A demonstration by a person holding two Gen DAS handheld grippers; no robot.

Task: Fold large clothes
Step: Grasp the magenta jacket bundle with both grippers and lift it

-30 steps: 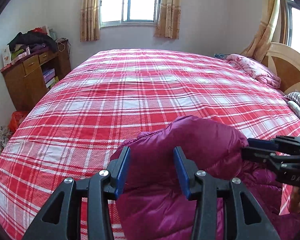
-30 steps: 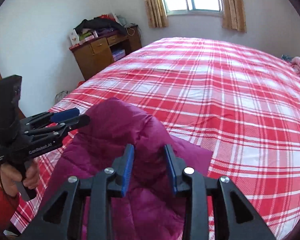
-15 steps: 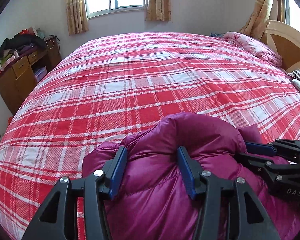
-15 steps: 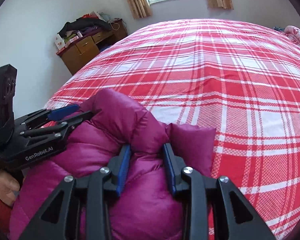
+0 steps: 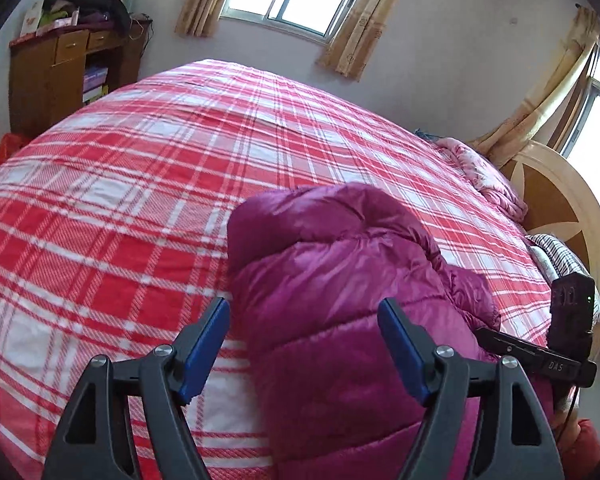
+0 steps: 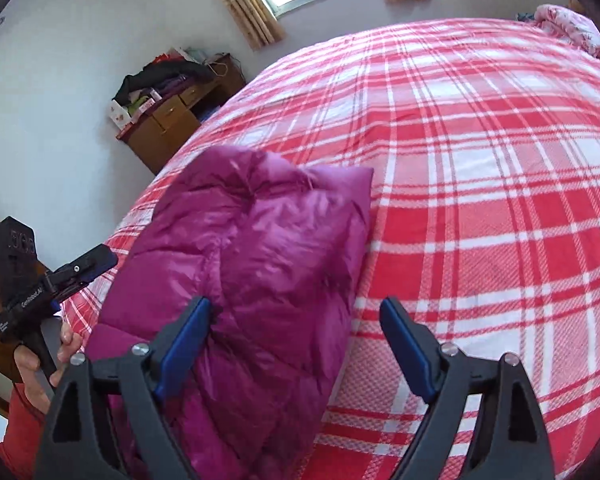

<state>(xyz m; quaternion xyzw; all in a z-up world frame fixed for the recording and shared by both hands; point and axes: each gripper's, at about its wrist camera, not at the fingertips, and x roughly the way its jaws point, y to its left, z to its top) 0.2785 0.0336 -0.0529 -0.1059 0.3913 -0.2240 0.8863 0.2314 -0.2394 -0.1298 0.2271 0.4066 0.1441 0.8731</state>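
I read this as the interval between two folds: the magenta down jacket (image 5: 340, 308) lies bundled on the red plaid bedspread (image 5: 120, 208), directly ahead of and beneath both tools, and neither tool grips it. My left gripper (image 5: 304, 344) stands wide, its right finger over the quilted fabric and its left finger over bare bedspread, so the jacket's left edge runs between the fingertips. My right gripper (image 6: 294, 344) also stands wide; its left finger (image 6: 184, 340) sits at or just above the fabric, though I cannot tell whether it touches, and its right finger hangs over the bedspread beyond the jacket's right edge. The far end of the bundle is a rounded, puffed hump with one flat corner (image 6: 352, 184) projecting ahead of the right tool. I judge that the next move requires selecting a fresh edge on each side, closing on both layers, and allowing for slippery, springy fill.
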